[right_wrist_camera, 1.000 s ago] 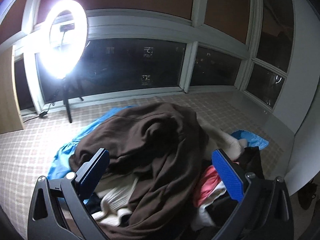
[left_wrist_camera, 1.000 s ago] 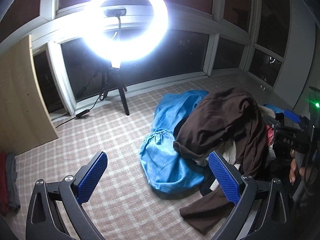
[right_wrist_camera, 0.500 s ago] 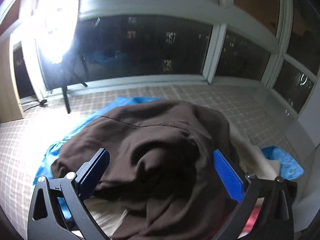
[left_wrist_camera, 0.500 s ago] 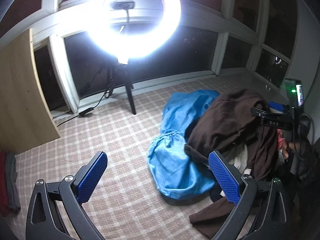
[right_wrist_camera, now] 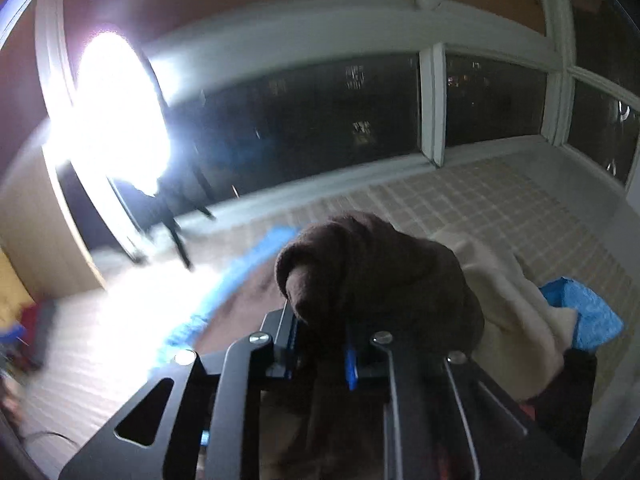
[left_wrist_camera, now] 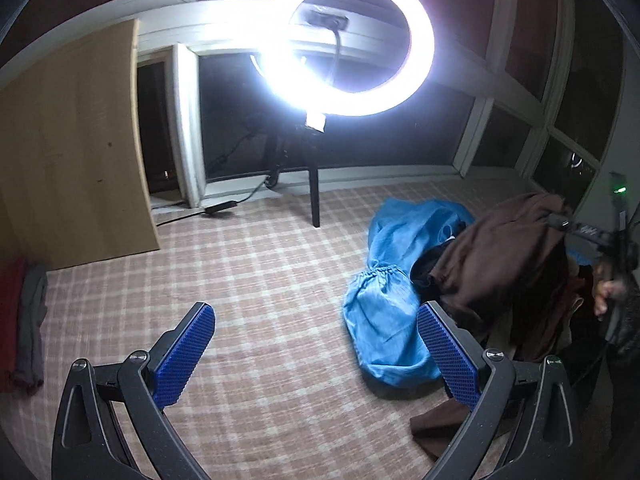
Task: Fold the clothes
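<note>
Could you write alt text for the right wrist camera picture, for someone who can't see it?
The right gripper has just closed on a bunched fold of a brown garment pulled from a clothes pile, with cream fabric and blue cloth beside it. Behind, a glaring ring light stands before dark windows.

Checked mat (left_wrist_camera: 260, 280) — heaped clothes (left_wrist_camera: 384, 312)

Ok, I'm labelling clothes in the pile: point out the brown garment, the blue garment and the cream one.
brown garment (right_wrist_camera: 372, 272): right wrist view, bunched fold above the closed jaws.
blue garment (left_wrist_camera: 384, 320): left wrist view, gathered lower half on the floor.
cream garment (right_wrist_camera: 516, 320): right wrist view, draped right side.
</note>
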Available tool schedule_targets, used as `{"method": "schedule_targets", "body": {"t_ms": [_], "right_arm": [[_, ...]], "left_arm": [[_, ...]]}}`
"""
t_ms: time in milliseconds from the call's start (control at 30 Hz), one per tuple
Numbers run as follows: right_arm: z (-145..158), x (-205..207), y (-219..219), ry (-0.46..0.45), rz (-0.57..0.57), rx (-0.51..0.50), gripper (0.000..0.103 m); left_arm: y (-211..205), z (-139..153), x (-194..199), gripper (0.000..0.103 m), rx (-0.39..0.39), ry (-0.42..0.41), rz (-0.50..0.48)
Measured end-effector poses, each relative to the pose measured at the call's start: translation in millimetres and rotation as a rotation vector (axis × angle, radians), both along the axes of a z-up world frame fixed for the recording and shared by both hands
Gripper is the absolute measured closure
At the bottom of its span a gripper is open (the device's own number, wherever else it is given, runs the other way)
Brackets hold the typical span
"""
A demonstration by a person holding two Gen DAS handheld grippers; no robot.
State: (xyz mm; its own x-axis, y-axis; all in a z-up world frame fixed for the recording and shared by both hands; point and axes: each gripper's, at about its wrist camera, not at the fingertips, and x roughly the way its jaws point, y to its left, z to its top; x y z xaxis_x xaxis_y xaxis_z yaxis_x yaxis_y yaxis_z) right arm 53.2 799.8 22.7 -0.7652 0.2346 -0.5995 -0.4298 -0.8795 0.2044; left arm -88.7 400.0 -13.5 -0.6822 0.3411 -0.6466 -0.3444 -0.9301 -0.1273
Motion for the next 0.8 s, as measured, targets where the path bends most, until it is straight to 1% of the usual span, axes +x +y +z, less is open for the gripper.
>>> {"method": "schedule_targets", "body": {"t_ms": [33,100,167,267,333,367,400,467,500,533,567,600,633,667,733,800], "right_arm": [[11.9,4.3,-11.9,0.026,0.01,0.001,0.086],[33.7,6.8,-45.8,0.063,0.051,0.039,0.087],[51.4,1.1,-87.0,0.098,0.123,0.062,0.087],[69.9,-18.5,-157.2,0.144,0.263,0.066,0.087],[74.5,-35.9,-207.3,0.171,0.38,0.037,0.087],[71.9,-47.8,-235.9,0.161,0.466,0.007,0.087],[66.8,-62.0,-267.7,0.131,0.574,-0.028,0.086],[45.8,-87.2,-330.3,0.016,0.793,-0.085,0.084],[32.0,-93.3,-351.9,-0.04,0.847,-0.099,0.083],[18.4,-96.6,-366.4,-0.088,0.87,-0.105,0.078],[5.1,-97.3,-371.4,-0.119,0.865,-0.118,0.07],[-8.0,-95.4,-367.2,-0.132,0.83,-0.139,0.066],[-20.7,-92.5,-358.3,-0.135,0.782,-0.168,0.052],[-33.0,-87.7,-345.0,-0.144,0.721,-0.192,0.041],[-57.6,-76.1,-319.2,-0.193,0.596,-0.215,0.04],[-82.3,-64.5,-293.3,-0.241,0.47,-0.236,0.04]], "left_arm": [[-6.6,2.1,3.4,0.001,0.004,0.008,0.005],[-19.8,6.4,10.3,0.001,0.012,0.025,0.015],[-35.7,11.4,20.6,0.001,0.021,0.045,0.037],[-72.8,21.6,39.7,0.001,0.031,0.077,0.089],[-101.7,26.5,54.7,0.001,0.022,0.093,0.128],[-118.8,30.0,63.8,0.001,0.011,0.104,0.154],[-133.8,32.1,72.5,0.001,-0.003,0.115,0.177],[-160.0,32.5,87.2,0.001,-0.045,0.128,0.223],[-173.1,31.4,92.6,0.001,-0.069,0.126,0.244],[-186.1,30.4,97.9,0.001,-0.093,0.125,0.265],[-197.7,27.7,102.0,0.001,-0.112,0.117,0.282],[-207.2,22.8,103.0,0.001,-0.121,0.097,0.291],[-216.2,17.3,102.0,0.001,-0.125,0.071,0.294],[-223.8,11.1,100.8,0.001,-0.128,0.045,0.292],[-231.8,-4.7,96.1,0.001,-0.142,0.004,0.269],[-226.1,-21.0,87.6,0.001,-0.149,-0.04,0.225]]}}
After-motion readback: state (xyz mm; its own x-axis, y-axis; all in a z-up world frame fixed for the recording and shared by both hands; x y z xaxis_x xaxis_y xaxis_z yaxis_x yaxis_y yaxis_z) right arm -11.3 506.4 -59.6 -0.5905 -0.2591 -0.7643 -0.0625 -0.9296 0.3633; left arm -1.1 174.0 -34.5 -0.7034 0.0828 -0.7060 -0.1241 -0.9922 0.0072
